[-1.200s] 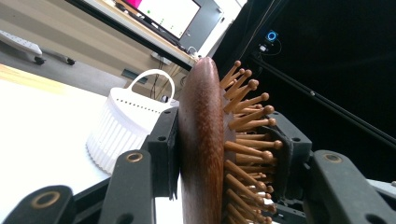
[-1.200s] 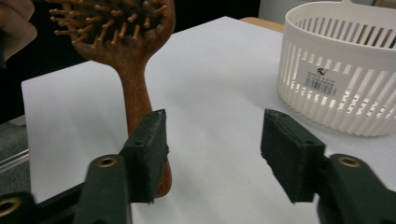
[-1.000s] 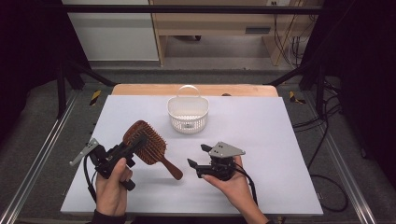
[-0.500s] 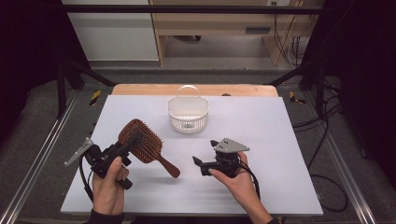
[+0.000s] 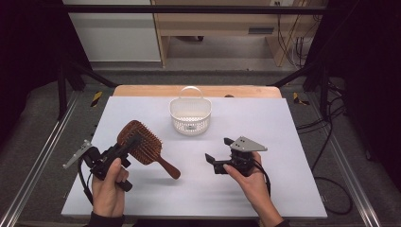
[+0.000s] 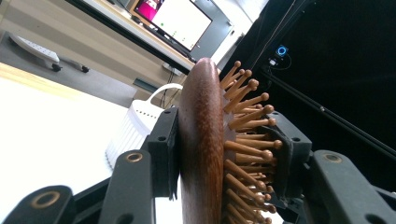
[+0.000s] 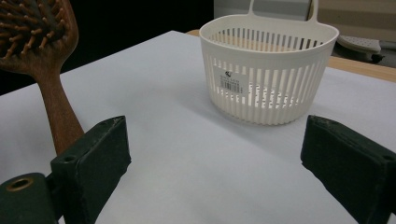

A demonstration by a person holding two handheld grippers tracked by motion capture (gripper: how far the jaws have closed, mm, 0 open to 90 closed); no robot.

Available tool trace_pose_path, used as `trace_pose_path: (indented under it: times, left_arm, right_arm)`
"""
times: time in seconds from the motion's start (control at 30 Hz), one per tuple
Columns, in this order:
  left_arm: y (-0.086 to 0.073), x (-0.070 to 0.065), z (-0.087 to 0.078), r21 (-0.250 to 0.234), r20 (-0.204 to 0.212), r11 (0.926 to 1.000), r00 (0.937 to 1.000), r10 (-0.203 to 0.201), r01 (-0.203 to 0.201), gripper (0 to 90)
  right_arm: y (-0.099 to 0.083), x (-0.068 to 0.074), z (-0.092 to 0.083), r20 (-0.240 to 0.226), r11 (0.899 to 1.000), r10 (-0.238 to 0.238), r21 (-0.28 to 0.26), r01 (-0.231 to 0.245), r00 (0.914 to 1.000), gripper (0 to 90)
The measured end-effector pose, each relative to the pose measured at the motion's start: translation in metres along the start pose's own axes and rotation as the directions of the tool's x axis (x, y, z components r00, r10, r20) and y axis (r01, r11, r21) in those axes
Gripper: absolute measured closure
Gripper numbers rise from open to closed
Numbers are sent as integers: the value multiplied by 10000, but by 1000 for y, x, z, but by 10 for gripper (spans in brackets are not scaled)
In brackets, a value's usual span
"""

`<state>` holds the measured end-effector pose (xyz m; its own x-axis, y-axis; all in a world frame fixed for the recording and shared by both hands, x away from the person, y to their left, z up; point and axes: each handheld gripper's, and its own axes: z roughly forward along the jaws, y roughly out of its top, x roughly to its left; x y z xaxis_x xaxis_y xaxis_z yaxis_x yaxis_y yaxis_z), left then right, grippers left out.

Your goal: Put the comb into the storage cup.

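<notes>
1. Gripping the paddle head of a wooden hairbrush (image 5: 140, 141), the left gripper (image 5: 124, 147) sits at the left of the white table (image 5: 283, 118), held in the person's left hand (image 5: 109, 189). Its jaws are clamped across the head, one against the smooth back and one against the bristle side.
2. In the left gripper view the hairbrush (image 6: 201, 140) stands edge-on between the jaws: a dark reddish-brown, rounded back on one side, and rows of lighter wooden pins with ball tips on the other.
3. From the high view the brush head is a broad oval, bristles facing up, and its slim handle runs down and to the right, toward the middle of the table. Whether the handle end touches the surface I cannot tell.
4. Farther back, near the table's middle, a white slatted plastic basket (image 5: 190, 115) stands upright, with a loop handle at its rear rim and a small label on its front wall. It is well apart from the brush.
5. At the right, the right gripper (image 5: 219, 155), in the person's right hand (image 5: 253, 182), hangs low over the table with its jaws spread wide and nothing between them. A grey three-cornered plate tops it.
6. The right gripper view shows the basket (image 7: 268, 70) ahead between the parted jaws and the brush handle (image 7: 58, 112) at the left.
</notes>
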<state>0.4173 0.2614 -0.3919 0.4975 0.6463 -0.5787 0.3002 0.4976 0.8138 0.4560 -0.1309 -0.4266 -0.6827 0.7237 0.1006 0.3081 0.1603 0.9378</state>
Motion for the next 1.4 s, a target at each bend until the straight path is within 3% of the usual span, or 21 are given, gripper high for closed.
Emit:
trace_pose_path:
  times: [0.23, 0.43, 0.7, 0.83, 1.13, 1.4]
  left_arm:
    - [0, 2, -1, -34, -37, 10000, 10000, -51, 51, 517]
    - [0, 2, -2, -115, -58, 9999, 9999, -93, 92, 517]
    - [-2, -1, 0, -27, 13, 10000, 10000, 32, -32, 518]
    - [-3, -4, 4, -15, -2, 9999, 9999, 158, -158, 518]
    - [-5, -23, 23, 132, 249, 9990, 9988, 427, -430, 517]
    - [-2, -41, 43, 172, 614, 9995, 9978, 242, -253, 518]
  right_arm:
    - [1, -13, -14, 127, 9998, 106, -175, -104, 9999, 73]
    - [-2, -29, -34, 553, 9992, 165, -379, -144, 9983, 63]
    - [-21, -51, -71, 1134, 9985, 322, -481, -269, 9930, 65]
    - [-31, -57, -86, 1459, 9976, 191, -691, -91, 9891, 64]
    - [-35, -58, -80, 2163, 9957, 62, -911, 139, 9763, 64]
    - [-35, -54, -78, 2103, 9952, -35, -950, 240, 9776, 65]
